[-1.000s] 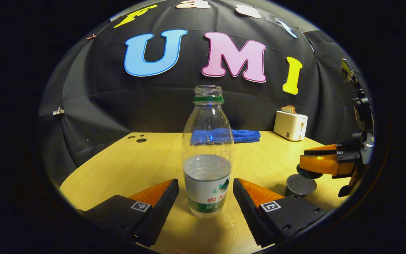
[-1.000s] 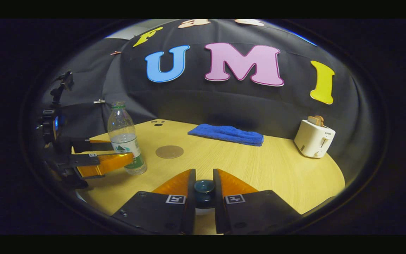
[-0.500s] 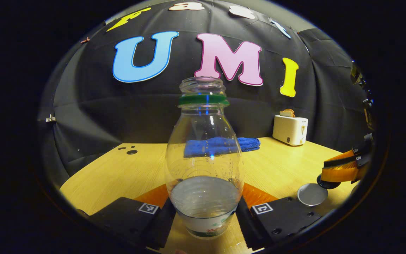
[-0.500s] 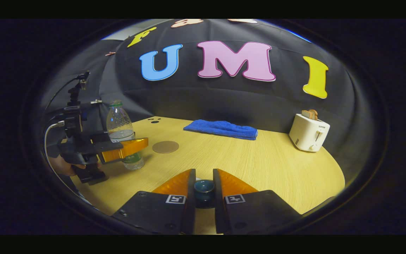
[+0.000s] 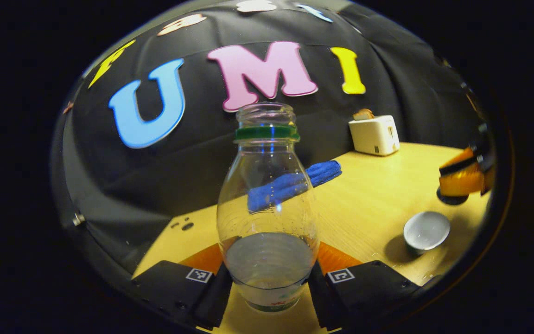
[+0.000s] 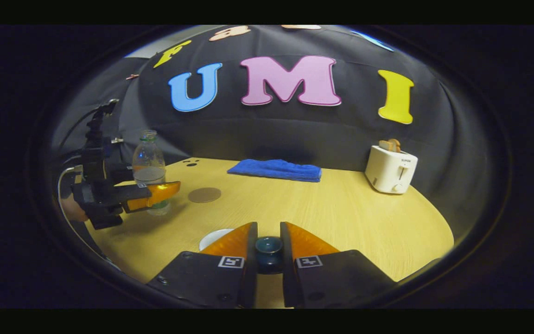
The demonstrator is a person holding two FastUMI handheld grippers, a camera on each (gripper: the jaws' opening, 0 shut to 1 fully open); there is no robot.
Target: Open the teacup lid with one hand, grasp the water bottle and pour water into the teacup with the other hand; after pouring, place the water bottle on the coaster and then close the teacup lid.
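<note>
Your left tongs (image 5: 269,278) clamp the water bottle (image 5: 267,218), lifted off the worktop (image 6: 322,208) left of the coaster (image 6: 204,195). Your right tongs (image 6: 268,250) pinch the teacup lid (image 6: 268,246); the open teacup (image 5: 425,230) stands below it.

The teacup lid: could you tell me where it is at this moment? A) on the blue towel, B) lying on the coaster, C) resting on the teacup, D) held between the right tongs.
D: in the right gripper view the teacup lid sits pinched between the right tongs, and the teacup stands open.
</note>
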